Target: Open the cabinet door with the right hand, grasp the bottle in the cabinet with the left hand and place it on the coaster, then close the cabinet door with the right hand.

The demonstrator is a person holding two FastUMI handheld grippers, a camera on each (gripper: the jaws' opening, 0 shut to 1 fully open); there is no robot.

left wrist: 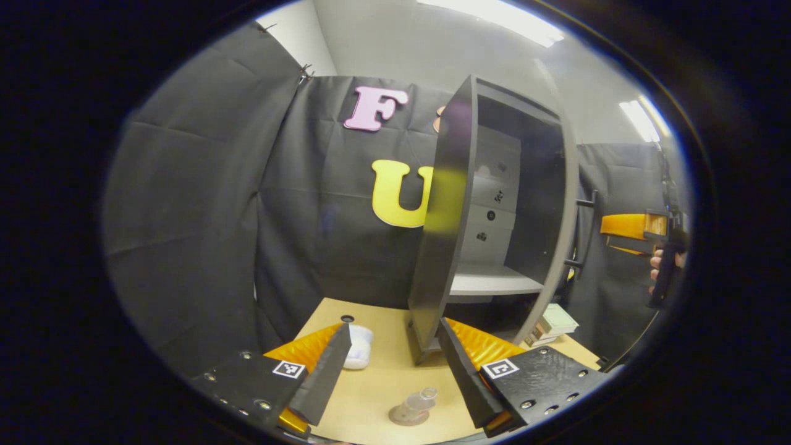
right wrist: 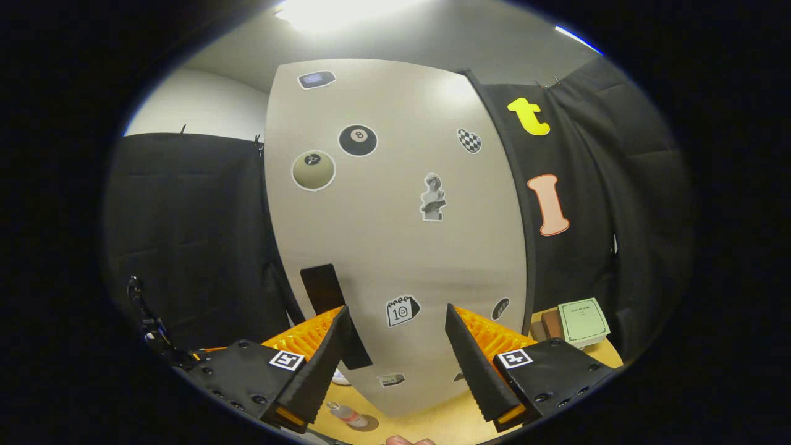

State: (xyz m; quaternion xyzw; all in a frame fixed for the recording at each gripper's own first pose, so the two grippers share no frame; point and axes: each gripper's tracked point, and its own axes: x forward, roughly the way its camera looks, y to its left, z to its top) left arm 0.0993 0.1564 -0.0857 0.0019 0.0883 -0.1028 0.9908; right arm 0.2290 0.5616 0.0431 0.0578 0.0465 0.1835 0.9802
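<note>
Between my left gripper's (left wrist: 392, 364) spread fingers I see the clear bottle (left wrist: 415, 405) standing on the round coaster (left wrist: 408, 416), on the tan tabletop (left wrist: 377, 383) — the fingers sit wide apart, nothing in them. Beyond it stands the dark cabinet (left wrist: 494, 210), its door (left wrist: 446, 216) swung open edge-on toward me, with a pale shelf (left wrist: 491, 284) bare inside. A white cloth (left wrist: 359, 347) lies left of the cabinet base and a stack of books (left wrist: 553, 324) lies to its right. Far right, a hand (left wrist: 658, 266) holds the other gripper's orange body near the bar handle (left wrist: 584, 232). From the right gripper view, my right gripper (right wrist: 395, 352) is also wide open — empty — facing the door's pale sticker-covered face (right wrist: 395, 235) (an eight-ball (right wrist: 358, 140) among them). The bottle (right wrist: 347, 414) shows low, under the left finger.
</note>
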